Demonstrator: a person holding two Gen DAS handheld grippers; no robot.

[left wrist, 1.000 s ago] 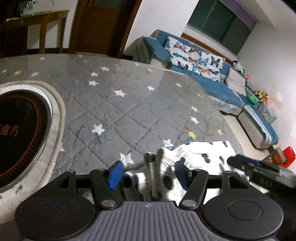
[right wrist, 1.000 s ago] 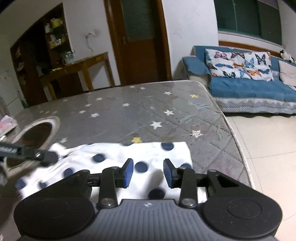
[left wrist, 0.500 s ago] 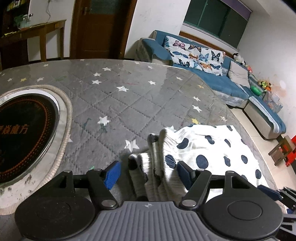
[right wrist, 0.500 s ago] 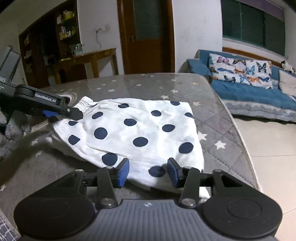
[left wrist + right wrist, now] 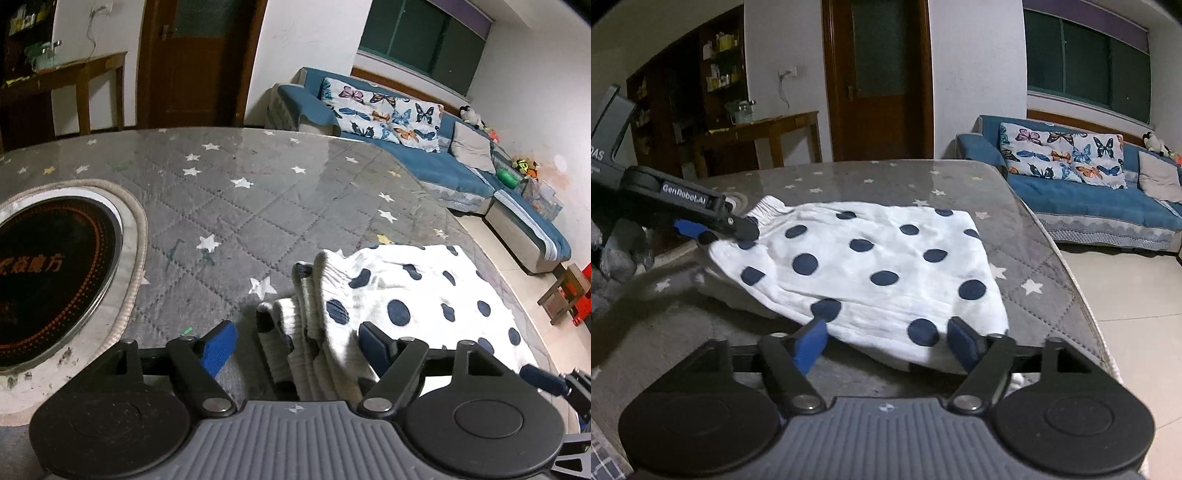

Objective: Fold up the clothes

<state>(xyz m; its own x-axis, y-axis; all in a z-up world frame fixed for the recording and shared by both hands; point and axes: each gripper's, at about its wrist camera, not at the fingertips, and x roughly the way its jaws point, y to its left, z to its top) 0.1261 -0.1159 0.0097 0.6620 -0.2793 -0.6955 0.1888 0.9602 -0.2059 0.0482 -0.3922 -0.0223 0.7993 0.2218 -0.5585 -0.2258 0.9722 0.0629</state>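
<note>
The left tongs [image 5: 297, 345] stand wide, their jaws having just opened further, with the ribbed waistband end of the garment [image 5: 406, 295] lying bunched between the blue pads but not pinched. The right tongs [image 5: 888, 343] are also spread, having just been opening, and the near hem of the same cloth lies between them, loose; whether the right-hand pad brushes the fabric is hard to say. The garment is white with dark blue dots and lies folded flat on the surface [image 5: 258, 206], near its right edge. The surface has a grey quilted cover with white and yellow stars. A round black cooktop [image 5: 51, 273] is set into it, left of the left tongs. Beyond stand a blue sofa [image 5: 1089, 199] with butterfly cushions, a brown door [image 5: 879, 77] and a wooden side table [image 5: 768, 129]
</note>
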